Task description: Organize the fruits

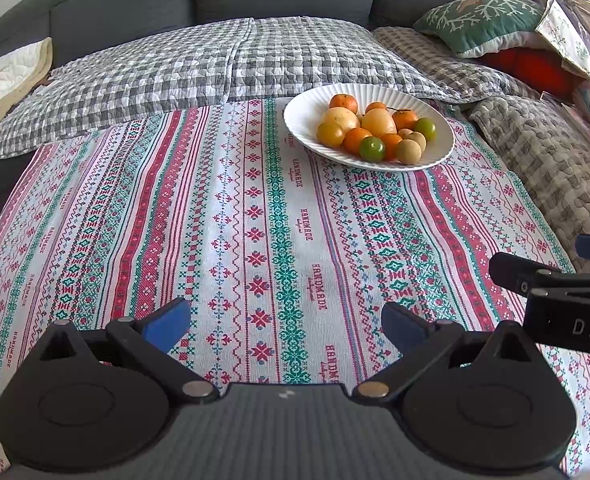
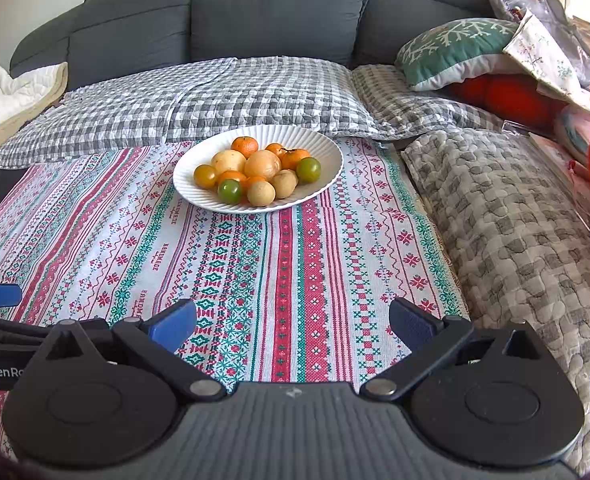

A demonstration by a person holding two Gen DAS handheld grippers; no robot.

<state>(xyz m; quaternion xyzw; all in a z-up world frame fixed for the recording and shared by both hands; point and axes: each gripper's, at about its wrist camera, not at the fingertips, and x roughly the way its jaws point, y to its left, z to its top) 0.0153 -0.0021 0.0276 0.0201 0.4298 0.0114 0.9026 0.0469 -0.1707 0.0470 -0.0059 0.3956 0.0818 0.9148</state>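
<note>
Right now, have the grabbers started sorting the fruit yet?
Not yet, it seems. All the fruit sits piled on the white plate. The left gripper and right gripper are open and empty over the cloth. All the sorting is left.

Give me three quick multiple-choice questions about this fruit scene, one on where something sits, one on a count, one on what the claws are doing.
1. Where is the white plate?
A. On the patterned cloth
B. On the green pillow
C. On the floor

2. How many green fruits are on the plate?
A. None
B. Two
C. Five

3. What state are the two claws in?
A. Both shut on fruit
B. One holds the plate
C. Both open, holding nothing

Answers:
1 A, the plate rests on the striped cloth before the sofa.
2 B, one green fruit lies at the front and another green fruit to the right.
3 C, the left claw and right claw have fingers spread over bare cloth.
</note>
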